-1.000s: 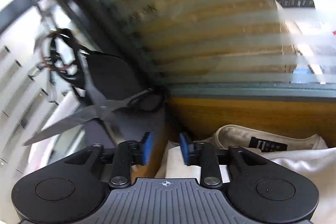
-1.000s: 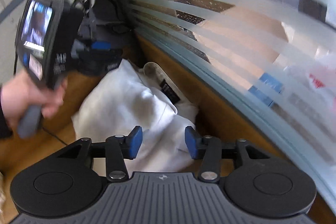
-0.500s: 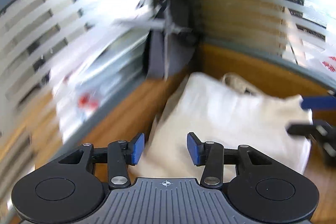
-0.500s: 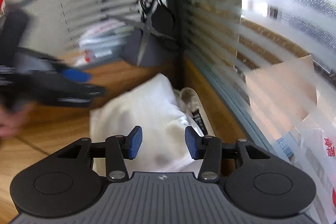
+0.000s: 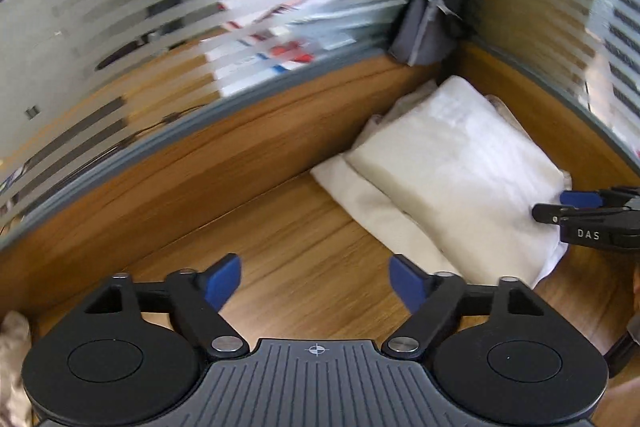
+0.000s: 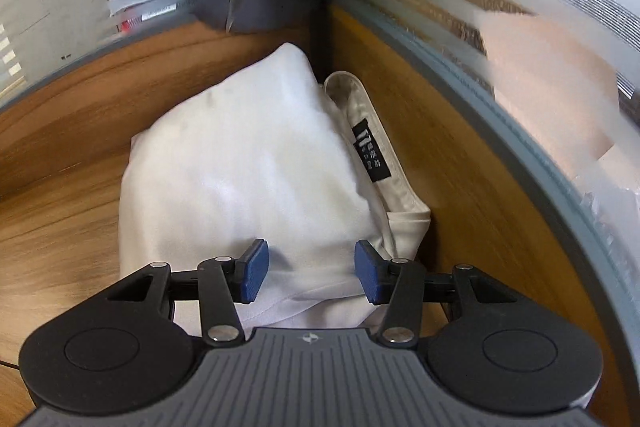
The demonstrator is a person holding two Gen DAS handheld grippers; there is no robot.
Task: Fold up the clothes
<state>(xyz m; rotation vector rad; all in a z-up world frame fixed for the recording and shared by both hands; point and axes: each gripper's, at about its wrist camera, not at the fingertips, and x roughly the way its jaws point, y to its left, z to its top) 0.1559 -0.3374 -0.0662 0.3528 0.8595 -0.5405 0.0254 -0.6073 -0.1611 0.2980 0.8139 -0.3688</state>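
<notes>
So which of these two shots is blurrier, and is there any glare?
Left wrist view: frosted glass partition badly motion-smeared, washed-out glare at top centre, folded white garment soft. Right wrist view: sharper, garment label distinct; right-hand glass smeared, bright patch top right.

soft white cloth garment, smooth wood desk

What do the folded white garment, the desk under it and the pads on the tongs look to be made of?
Folded white garment: soft matte woven or knit cloth, probably cotton, since it creases and bulges softly. Desk: wood or wood-look laminate, satin, with visible brown grain; which of the two I cannot tell. Pads on the right tongs: blue, matte, finely textured, likely rubber or plastic.
</notes>
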